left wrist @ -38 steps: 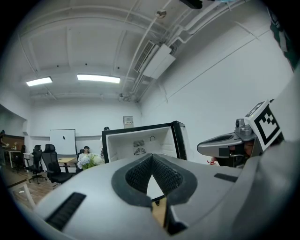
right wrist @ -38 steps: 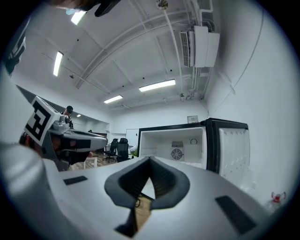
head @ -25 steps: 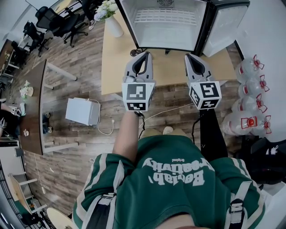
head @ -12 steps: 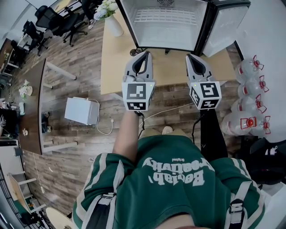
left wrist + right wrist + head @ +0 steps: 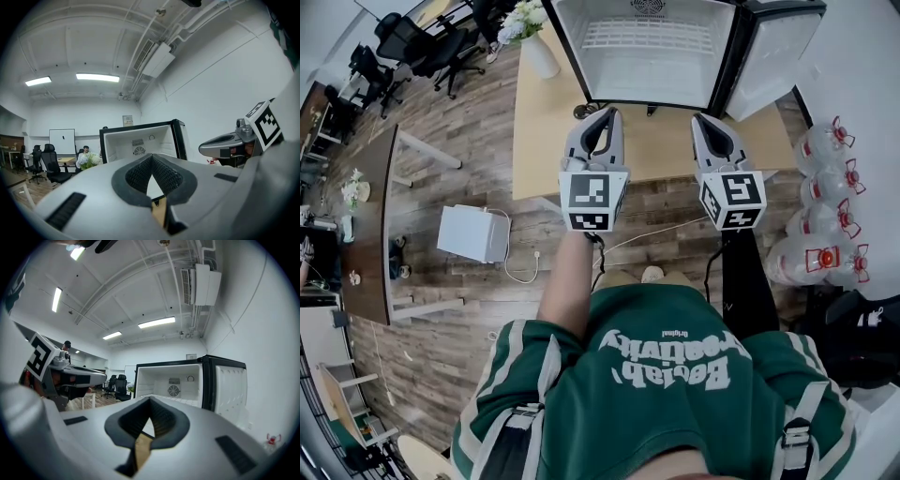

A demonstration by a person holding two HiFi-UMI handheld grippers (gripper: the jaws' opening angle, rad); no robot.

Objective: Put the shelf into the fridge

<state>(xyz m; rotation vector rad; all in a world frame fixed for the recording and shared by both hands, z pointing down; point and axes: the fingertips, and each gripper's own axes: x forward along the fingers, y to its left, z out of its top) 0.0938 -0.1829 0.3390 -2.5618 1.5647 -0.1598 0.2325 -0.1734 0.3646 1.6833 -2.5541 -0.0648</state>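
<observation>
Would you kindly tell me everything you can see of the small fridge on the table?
The fridge is a compact box with a black frame and a white, plastic-looking interior. It stands upright on the light wooden table, its door swung wide open to the right. A round fan grille sits on the back wall, and a white wire shelf lies across the inside.

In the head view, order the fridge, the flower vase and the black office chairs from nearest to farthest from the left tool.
1. fridge, just ahead
2. flower vase, ahead-left on the table
3. black office chairs, far left
</observation>
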